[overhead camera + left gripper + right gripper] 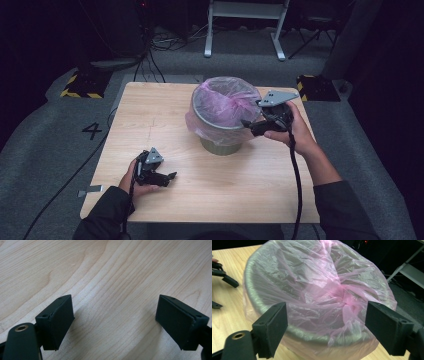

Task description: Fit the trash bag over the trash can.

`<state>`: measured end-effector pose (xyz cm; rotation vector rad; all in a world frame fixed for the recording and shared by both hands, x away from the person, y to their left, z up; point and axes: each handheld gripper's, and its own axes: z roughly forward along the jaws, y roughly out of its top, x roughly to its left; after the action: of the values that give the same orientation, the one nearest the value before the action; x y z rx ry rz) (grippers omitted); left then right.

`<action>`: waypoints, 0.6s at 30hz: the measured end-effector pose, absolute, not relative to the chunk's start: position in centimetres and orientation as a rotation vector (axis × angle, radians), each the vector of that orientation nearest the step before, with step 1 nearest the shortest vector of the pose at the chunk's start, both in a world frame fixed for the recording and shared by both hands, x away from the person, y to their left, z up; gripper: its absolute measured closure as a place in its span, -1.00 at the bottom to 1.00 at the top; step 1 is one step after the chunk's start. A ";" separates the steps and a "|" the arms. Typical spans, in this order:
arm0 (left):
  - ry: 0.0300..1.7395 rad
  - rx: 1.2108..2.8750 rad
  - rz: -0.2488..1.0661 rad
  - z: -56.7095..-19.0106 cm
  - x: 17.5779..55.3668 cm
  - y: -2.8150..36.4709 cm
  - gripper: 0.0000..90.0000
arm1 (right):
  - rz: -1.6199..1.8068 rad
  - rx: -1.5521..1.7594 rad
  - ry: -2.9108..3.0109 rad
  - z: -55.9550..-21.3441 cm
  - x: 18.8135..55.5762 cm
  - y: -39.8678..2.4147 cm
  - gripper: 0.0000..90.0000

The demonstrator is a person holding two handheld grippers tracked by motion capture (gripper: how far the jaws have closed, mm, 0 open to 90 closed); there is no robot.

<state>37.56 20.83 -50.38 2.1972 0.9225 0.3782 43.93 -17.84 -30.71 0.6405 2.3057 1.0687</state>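
On the desk (150, 125) the one obstacle is the bin (222, 117) with its pink bag (322, 287), standing toward 1 o'clock from the middle. The right tongs (248, 125) sit at the bin's 3 o'clock rim — jaws wide, the bag's bunched plastic just ahead of them. The left tongs (167, 179) rest at 7 o'clock, jaws apart over bare wood — room lies open from 8 to 11 o'clock and along the near edge.
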 end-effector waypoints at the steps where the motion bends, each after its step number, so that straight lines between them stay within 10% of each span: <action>1: 0.921 2.197 0.379 -50.4 37.6 20.8 -0.67 | 1.071 0.638 2.306 -30.7 43.8 -18.0 -0.59; 18: 0.921 2.196 0.380 -50.4 37.6 20.8 -0.67 | 1.046 0.632 2.335 -32.3 42.2 -19.8 -0.60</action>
<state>37.57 20.83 -50.39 2.1963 0.9209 0.3795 42.21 -19.84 -32.33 0.6316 2.3349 1.0455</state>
